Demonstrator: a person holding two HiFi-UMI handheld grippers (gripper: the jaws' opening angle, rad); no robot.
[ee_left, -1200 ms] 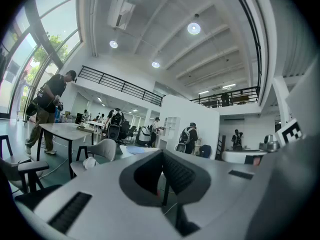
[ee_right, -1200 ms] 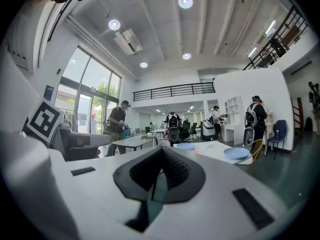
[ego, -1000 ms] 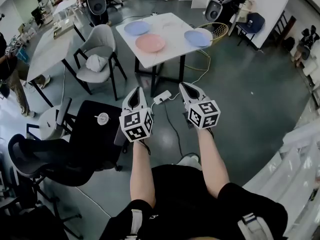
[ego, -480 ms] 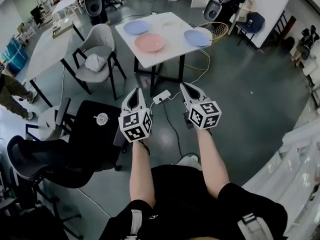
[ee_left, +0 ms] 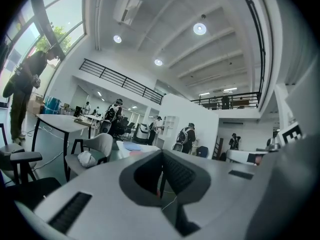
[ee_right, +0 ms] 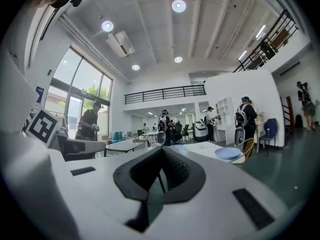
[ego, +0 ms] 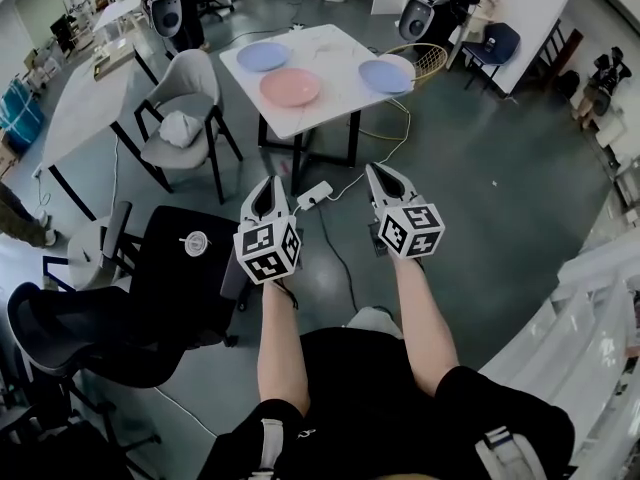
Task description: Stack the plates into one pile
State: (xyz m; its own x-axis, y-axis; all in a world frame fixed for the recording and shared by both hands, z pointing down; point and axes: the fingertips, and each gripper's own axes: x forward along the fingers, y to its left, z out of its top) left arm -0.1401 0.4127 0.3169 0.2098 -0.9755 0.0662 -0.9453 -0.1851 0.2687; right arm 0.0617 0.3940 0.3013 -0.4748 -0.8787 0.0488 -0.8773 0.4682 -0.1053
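Both pairs of jaws are clenched with nothing in them. The left gripper (ego: pixel 267 181) and right gripper (ego: pixel 376 170) are held side by side, pointing level toward a white table (ego: pixel 335 43) well ahead.

On the table lie three plates, apart and unstacked. A blue plate (ego: pixel 264 56) lies ahead of the left jaws, a pink plate (ego: pixel 290 87) nearer, and a second blue plate (ego: pixel 386 75) ahead of the right jaws.

Open floor lies between the jaws and the table, with a power strip (ego: pixel 313 195) and its cable just beyond the tips. A grey chair (ego: pixel 185 118) stands ahead-left of the left jaws, beside the table. A black chair (ego: pixel 185 273) is close on that gripper's outer side. A wire basket (ego: pixel 426 60) stands just past the table's right corner.

Only the head view shows all three plates and the power strip. The left gripper view shows the plates edge-on just left of its tips, and people (ee_left: pixel 187 136) standing beyond. The right gripper view shows one blue plate to the right of its jaws.
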